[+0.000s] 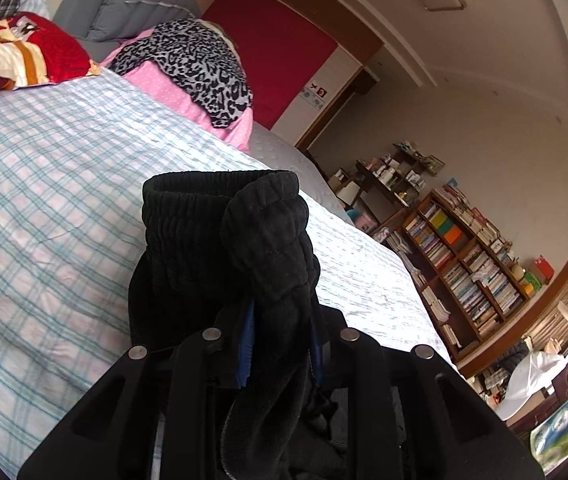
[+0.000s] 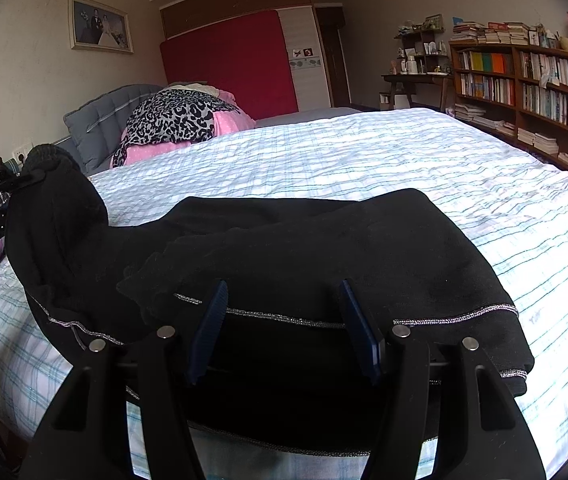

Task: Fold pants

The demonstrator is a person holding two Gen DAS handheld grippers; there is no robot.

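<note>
Black pants [image 2: 324, 248] with a thin silver trim lie across the plaid bed sheet [image 2: 364, 152]. My left gripper [image 1: 280, 344] is shut on the ribbed elastic waistband [image 1: 236, 240], blue pads pinching the bunched fabric and holding it above the bed. In the right wrist view that lifted end [image 2: 56, 200] rises at the far left. My right gripper [image 2: 286, 316] stands open at the near edge of the pants. Its blue pads are wide apart, and flat fabric with the silver trim runs between them.
A leopard-print cloth [image 1: 200, 64] over pink pillows and a red patterned quilt [image 1: 24, 52] sit at the head of the bed by a grey padded headboard [image 2: 100, 120]. A full bookshelf [image 2: 544, 88] lines the wall beyond the bed's far side.
</note>
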